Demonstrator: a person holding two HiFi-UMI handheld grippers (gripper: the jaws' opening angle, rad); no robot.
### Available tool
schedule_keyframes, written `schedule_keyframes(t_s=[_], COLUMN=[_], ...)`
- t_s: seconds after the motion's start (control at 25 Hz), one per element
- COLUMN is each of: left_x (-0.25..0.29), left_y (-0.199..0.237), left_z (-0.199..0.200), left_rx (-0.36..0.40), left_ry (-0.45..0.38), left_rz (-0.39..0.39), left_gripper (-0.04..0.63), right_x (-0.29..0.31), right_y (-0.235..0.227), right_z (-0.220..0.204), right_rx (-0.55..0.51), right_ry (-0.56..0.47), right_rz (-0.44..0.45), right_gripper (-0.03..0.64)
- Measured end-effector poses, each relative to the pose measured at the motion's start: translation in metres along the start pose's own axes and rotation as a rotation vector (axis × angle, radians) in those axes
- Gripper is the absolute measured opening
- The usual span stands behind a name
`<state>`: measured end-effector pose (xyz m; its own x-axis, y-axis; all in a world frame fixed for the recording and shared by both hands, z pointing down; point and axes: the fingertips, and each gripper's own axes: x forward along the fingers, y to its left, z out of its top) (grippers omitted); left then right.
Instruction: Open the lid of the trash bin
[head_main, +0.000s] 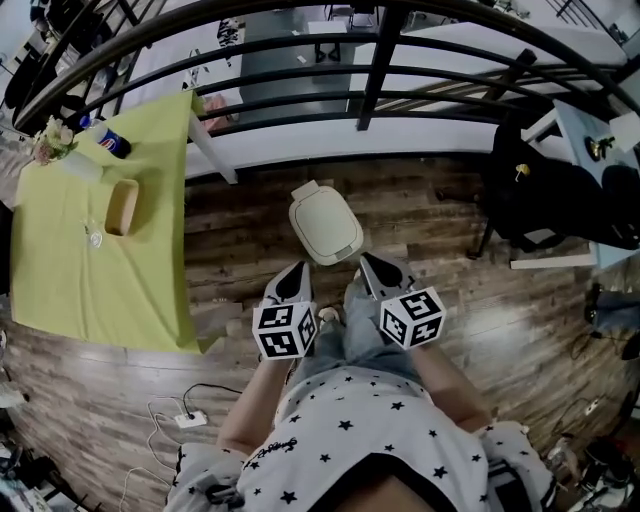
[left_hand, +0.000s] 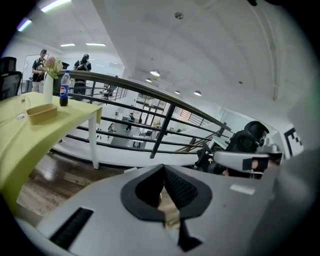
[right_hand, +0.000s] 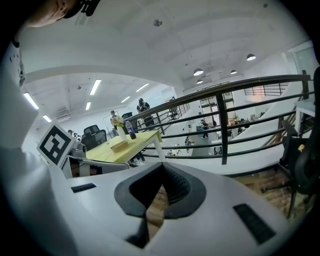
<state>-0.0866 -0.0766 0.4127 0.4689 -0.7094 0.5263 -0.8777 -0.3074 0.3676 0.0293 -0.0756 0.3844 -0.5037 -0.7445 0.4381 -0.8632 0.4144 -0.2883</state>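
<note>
Nearest was the person's soft white shirt (head_main: 345, 440) with little black stars. Two bare arms reached forward and down from it, side by side. Each hand held one gray claw with a black-and-white marker cube on top. The left claw (head_main: 296, 275) was closed tight with nothing in it, and its two dark ridged pads met at the tips. The right claw (head_main: 372, 268) was closed the same way, empty too. Both pointed tips aimed at the trash bin (head_main: 325, 222), which stood on the brown wooden floor (head_main: 440, 250) just ahead of them, not touching. There was one bin, white and smooth with round corners, and its lid (head_main: 318, 212) was down. To the left stood one counter (head_main: 90, 270) under a yellow-green cloth, with one wooden tray (head_main: 122, 207), one dark bottle (head_main: 112, 142) and one bunch of flowers (head_main: 52, 138). Farthest off ran a black metal railing (head_main: 380, 60).
</note>
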Motion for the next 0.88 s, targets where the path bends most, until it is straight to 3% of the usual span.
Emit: schedule_keyframes(t_s=[0.44,0.88], left_x=[0.062,0.106], left_y=[0.022,0.036], left_z=[-0.017,-0.060], left_rx=[-0.029,-0.059], left_ry=[0.060,0.147], left_rz=[0.051,0.066], left_gripper=[0.012,0.012], right_x=[0.050,0.093], right_y=[-0.052,-0.081], right_z=[-0.038,-0.095], right_rx=[0.058,0.055], right_ry=[0.105,0.217], right_rz=[0.009,0.025], right_gripper=[-0.006,-0.006])
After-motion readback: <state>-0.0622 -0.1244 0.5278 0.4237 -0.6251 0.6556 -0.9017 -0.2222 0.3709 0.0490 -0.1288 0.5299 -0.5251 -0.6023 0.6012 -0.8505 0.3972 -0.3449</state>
